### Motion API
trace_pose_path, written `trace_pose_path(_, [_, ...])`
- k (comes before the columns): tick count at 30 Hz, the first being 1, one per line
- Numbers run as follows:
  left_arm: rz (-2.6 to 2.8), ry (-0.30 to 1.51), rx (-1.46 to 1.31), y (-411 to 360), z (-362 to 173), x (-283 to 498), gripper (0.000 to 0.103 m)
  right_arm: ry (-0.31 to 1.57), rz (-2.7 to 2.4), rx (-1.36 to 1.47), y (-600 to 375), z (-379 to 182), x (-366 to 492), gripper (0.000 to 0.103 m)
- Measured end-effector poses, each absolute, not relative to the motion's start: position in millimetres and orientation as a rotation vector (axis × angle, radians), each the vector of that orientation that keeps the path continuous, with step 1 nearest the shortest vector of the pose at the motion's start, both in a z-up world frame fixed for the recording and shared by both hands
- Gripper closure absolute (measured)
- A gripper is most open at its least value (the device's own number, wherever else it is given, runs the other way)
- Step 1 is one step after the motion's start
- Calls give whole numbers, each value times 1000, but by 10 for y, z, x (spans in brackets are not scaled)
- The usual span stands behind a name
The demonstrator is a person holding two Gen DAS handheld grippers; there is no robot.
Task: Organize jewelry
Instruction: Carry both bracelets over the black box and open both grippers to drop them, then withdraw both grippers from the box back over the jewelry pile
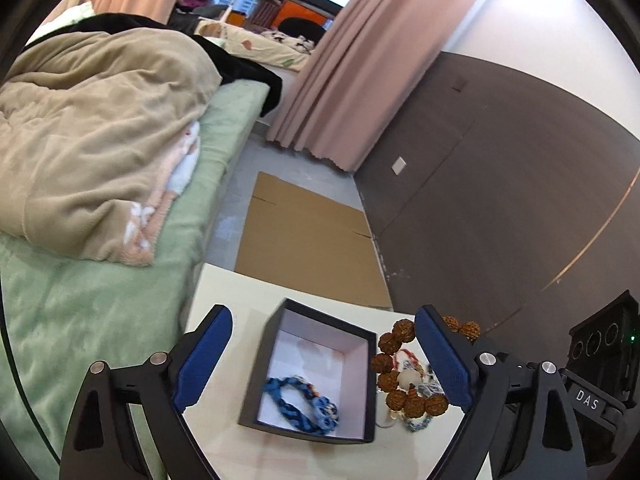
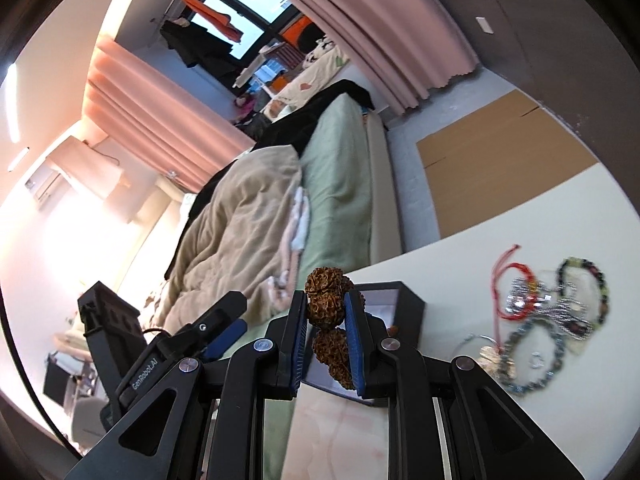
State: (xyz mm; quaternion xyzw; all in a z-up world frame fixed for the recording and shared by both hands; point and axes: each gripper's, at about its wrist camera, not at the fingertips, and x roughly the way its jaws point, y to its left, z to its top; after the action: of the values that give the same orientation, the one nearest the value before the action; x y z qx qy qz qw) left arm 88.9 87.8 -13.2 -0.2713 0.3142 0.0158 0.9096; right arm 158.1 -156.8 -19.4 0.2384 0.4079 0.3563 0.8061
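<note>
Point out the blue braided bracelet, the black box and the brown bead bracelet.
blue braided bracelet (image 1: pixel 298 404): left wrist view, braid middle.
black box (image 1: pixel 308 434): left wrist view, near wall.
brown bead bracelet (image 2: pixel 326 300): right wrist view, clamped upper bead.

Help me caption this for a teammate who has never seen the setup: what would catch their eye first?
Probably the knobbly brown seed-bead bracelet, pinched between the right gripper's blue pads just in front of its camera. Next, the open dark box on the white table, with a blue braided bracelet inside, framed by the wide-open left gripper. A tangle of further bracelets lies to the side.
</note>
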Motion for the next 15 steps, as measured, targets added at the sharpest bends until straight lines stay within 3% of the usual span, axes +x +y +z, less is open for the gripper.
trace_pose_path(9, [64, 652, -617, 1074, -178, 856, 10, 976, 841, 547, -1144, -440, 1639, 82])
trace_pose_path(10, [62, 654, -616, 1074, -177, 852, 10, 990, 818, 522, -1127, -461, 1649, 76])
trace_pose_path(11, [58, 658, -614, 1066, -177, 852, 10, 1013, 799, 505, -1122, -487, 1662, 63])
trace_pose_path(13, [47, 675, -610, 1033, -195, 856, 10, 1036, 752, 501, -1185, -514, 1675, 46])
trace_pose_path(15, [49, 687, -602, 995, -205, 853, 10, 1018, 706, 491, -1290, -480, 1664, 37])
